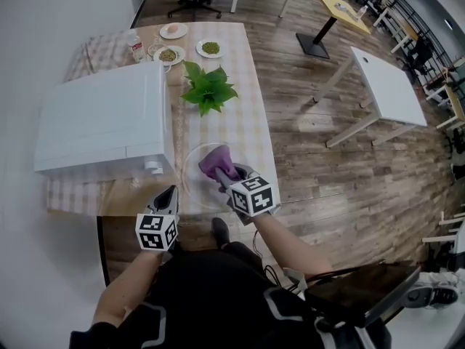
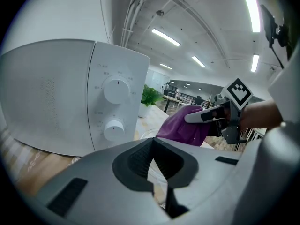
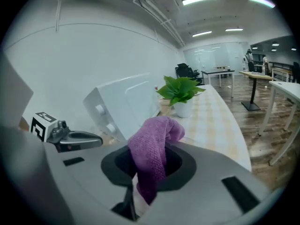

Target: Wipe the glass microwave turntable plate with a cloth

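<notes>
The clear glass turntable plate (image 1: 192,167) lies flat on the checked tablecloth, in front of the white microwave (image 1: 102,115). My right gripper (image 1: 222,177) is shut on a purple cloth (image 1: 218,161), which is bunched over the right part of the plate. In the right gripper view the cloth (image 3: 152,144) sticks up out of that gripper (image 3: 147,172). My left gripper (image 1: 172,190) is shut, with its tips by the plate's near-left rim. I cannot tell whether it touches the rim. The left gripper view shows it (image 2: 151,161) facing the cloth (image 2: 183,125) and the microwave's two knobs (image 2: 116,90).
A potted green plant (image 1: 208,87) stands behind the plate. Small dishes of food (image 1: 210,48) and a bottle (image 1: 135,47) sit at the table's far end. The table's right edge (image 1: 270,158) drops to wood floor. White tables (image 1: 385,86) stand further right.
</notes>
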### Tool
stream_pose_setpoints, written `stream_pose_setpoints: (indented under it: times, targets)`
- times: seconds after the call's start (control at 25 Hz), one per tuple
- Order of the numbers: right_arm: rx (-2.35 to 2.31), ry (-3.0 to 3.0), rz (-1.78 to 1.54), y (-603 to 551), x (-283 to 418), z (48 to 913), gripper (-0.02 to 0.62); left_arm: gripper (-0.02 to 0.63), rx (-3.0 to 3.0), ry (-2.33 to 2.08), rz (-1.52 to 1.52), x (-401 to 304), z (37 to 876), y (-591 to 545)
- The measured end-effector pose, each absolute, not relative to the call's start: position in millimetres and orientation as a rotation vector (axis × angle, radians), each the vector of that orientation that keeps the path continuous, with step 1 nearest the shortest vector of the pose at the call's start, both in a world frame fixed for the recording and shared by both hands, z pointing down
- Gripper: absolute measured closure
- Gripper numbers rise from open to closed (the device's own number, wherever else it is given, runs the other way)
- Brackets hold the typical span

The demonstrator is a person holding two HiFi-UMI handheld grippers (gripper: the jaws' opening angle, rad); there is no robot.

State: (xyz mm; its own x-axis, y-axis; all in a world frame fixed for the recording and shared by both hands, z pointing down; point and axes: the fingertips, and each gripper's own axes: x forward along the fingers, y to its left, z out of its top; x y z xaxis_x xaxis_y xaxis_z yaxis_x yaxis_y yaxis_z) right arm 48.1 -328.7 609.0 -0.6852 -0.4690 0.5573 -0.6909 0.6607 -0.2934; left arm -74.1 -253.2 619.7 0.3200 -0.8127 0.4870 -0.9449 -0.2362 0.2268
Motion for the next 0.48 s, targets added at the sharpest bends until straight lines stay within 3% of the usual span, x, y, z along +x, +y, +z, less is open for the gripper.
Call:
stream_pose_setpoints:
  times: [0.2,0.48]
  targets:
    - [0.723,-2.458,0.721,-305,-6,628,0.522,0.6,2.106,-1.579,0.369,-84,617,-246]
    - [0.754,-2.284,0.618,-310,5,689,0.522,0.6,2.077,-1.588,0.369,-87,619,-243]
